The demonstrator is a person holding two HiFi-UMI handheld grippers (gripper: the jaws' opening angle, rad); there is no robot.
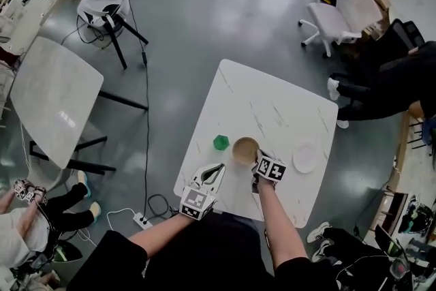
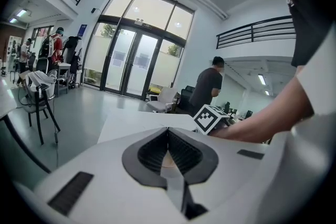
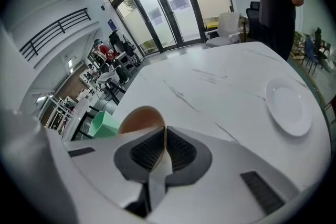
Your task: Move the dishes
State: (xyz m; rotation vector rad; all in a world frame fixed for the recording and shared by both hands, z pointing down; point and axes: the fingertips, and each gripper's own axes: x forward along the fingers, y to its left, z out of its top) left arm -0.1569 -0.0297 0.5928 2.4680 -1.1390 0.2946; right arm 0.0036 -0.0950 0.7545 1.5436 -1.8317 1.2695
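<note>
A tan bowl [image 1: 245, 149] sits on the white marble table [image 1: 272, 99], near its front edge. My right gripper [image 1: 258, 161] is shut on the bowl's near rim; in the right gripper view the rim [image 3: 140, 117] runs down between the closed pads of the gripper [image 3: 165, 136]. A small green cup [image 1: 220, 142] stands just left of the bowl, and a white plate [image 1: 304, 155] lies to its right. My left gripper [image 1: 216, 172] hovers at the table's front edge, left of the bowl, shut and holding nothing. In its own view, the left gripper [image 2: 168, 136] has the right gripper's marker cube [image 2: 211, 118] ahead of it.
A second white table [image 1: 58, 99] stands to the left, with a chair [image 1: 105, 7] draped in white behind it. A white office chair [image 1: 340, 17] and a seated person [image 1: 388, 88] are at the right. A power strip [image 1: 141, 220] and cables lie on the floor.
</note>
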